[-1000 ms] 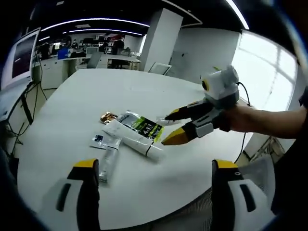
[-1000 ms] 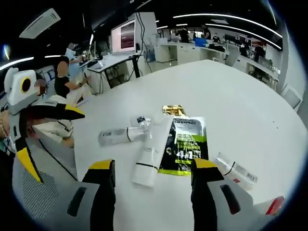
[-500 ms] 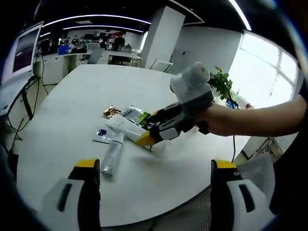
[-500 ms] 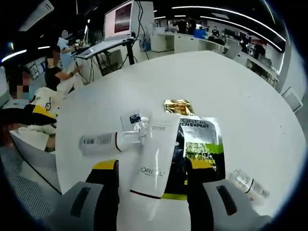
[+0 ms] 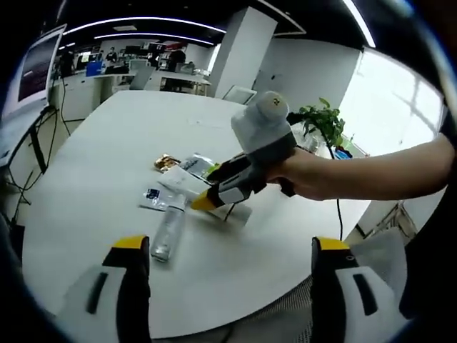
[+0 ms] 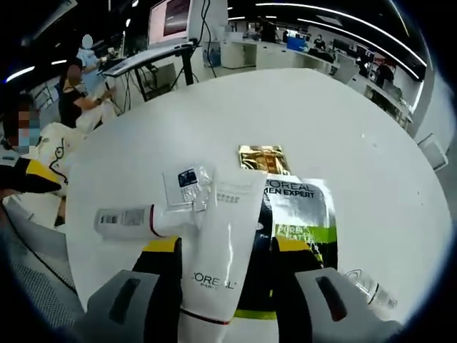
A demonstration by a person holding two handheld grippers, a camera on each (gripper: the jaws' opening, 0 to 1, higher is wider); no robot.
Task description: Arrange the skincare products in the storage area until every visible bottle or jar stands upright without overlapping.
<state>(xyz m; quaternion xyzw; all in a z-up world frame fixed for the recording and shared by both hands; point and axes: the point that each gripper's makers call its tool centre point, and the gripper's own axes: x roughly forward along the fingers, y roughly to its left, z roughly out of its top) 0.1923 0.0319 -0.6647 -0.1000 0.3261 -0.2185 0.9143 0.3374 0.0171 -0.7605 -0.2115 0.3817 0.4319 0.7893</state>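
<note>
L'Oréal tube (image 6: pixel 218 254) is lying flat on the white desk (image 6: pixel 343 128) between your right tool (image 6: pixel 227 246)'s open jaws, overlapping the green sachet (image 6: pixel 296 221). Your left tool (image 5: pixel 228 250) is hanging open, empty, nearer than the clear bottle (image 5: pixel 166 232).

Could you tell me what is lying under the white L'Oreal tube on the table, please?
The white tube overlaps the left edge of the black-and-green sachet and crosses the clear bottle's neck end. The right tongs straddle it. Whatever lies directly beneath the tube is covered.
</note>
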